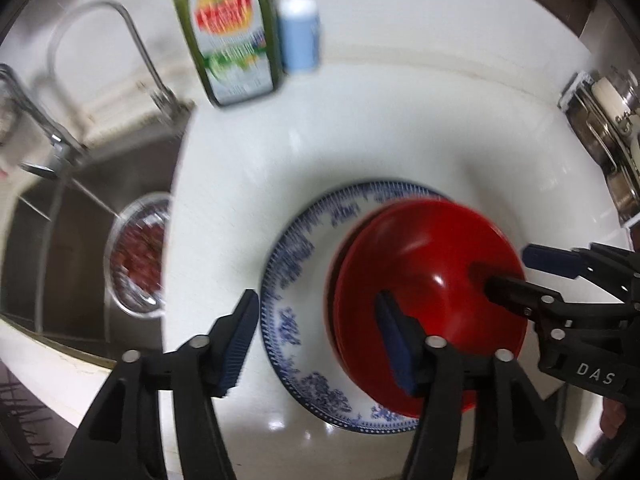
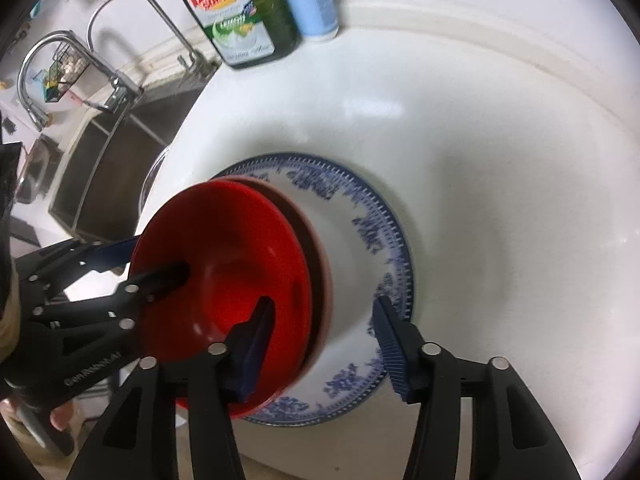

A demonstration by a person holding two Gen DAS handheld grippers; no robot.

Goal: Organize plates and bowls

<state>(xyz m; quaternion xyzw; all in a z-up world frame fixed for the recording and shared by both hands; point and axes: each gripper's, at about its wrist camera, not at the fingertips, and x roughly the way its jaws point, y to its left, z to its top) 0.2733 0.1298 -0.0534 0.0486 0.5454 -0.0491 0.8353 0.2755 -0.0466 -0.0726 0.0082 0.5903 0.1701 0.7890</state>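
Observation:
A stack of red bowls (image 1: pixel 424 248) sits nested on a blue-and-white patterned plate (image 1: pixel 292 272) on the white counter. My left gripper (image 1: pixel 318 340) is open and straddles the bowls' left rim: one pad is over the inside, the other outside, and neither touches it. In the right wrist view my right gripper (image 2: pixel 324 344) is open too. Its jaws stand on either side of the right rim of the red bowls (image 2: pixel 224 232), above the plate (image 2: pixel 360 208). Each gripper shows in the other's view, with one finger dipping into the top bowl: right gripper (image 1: pixel 528 276), left gripper (image 2: pixel 144 262).
A green dish-soap bottle (image 2: pixel 228 12) and a pale blue bottle (image 2: pixel 312 0) stand at the counter's back. The steel sink (image 1: pixel 72 240) with its faucet (image 1: pixel 132 32) lies left and holds a clear bowl of red bits (image 1: pixel 140 256). A rack of metal pots (image 1: pixel 608 128) is at the right.

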